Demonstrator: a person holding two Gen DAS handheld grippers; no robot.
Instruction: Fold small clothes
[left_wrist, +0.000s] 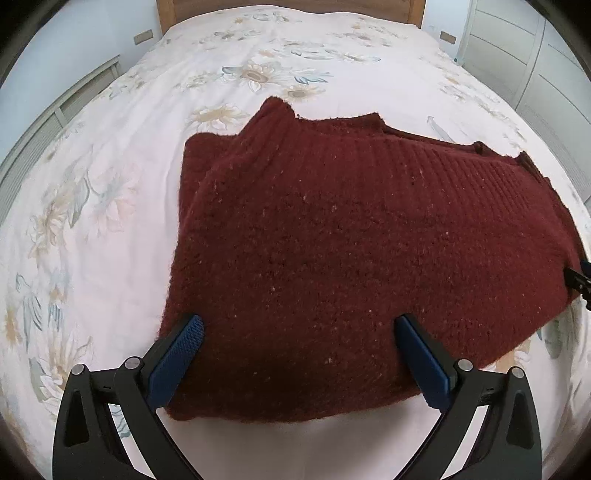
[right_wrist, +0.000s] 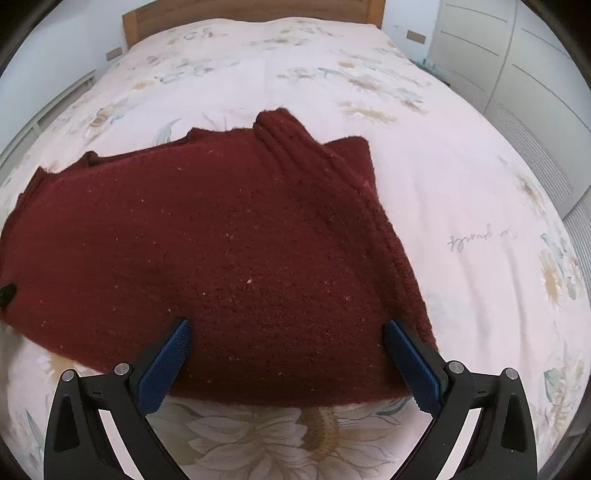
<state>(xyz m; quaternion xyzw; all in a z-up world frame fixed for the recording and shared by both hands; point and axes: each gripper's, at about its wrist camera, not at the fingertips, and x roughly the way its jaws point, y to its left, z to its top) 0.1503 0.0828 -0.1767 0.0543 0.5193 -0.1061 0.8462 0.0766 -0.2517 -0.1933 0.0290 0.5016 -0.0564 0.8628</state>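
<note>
A dark red knitted sweater (left_wrist: 332, 240) lies folded on the bed; it also shows in the right wrist view (right_wrist: 221, 251). My left gripper (left_wrist: 299, 325) is open and empty, its blue pads spread over the sweater's near left edge. My right gripper (right_wrist: 286, 328) is open and empty, spread over the sweater's near right edge. The tip of the right gripper (left_wrist: 578, 280) shows at the far right of the left wrist view, by the sweater's right side. A ribbed part of the sweater (right_wrist: 288, 136) is folded over the top at the far side.
The bed has a white floral cover (left_wrist: 110, 166), also seen in the right wrist view (right_wrist: 461, 166). A wooden headboard (right_wrist: 251, 14) stands at the far end. White cabinets (right_wrist: 517, 74) stand to the right, a low slatted unit (left_wrist: 55, 122) to the left.
</note>
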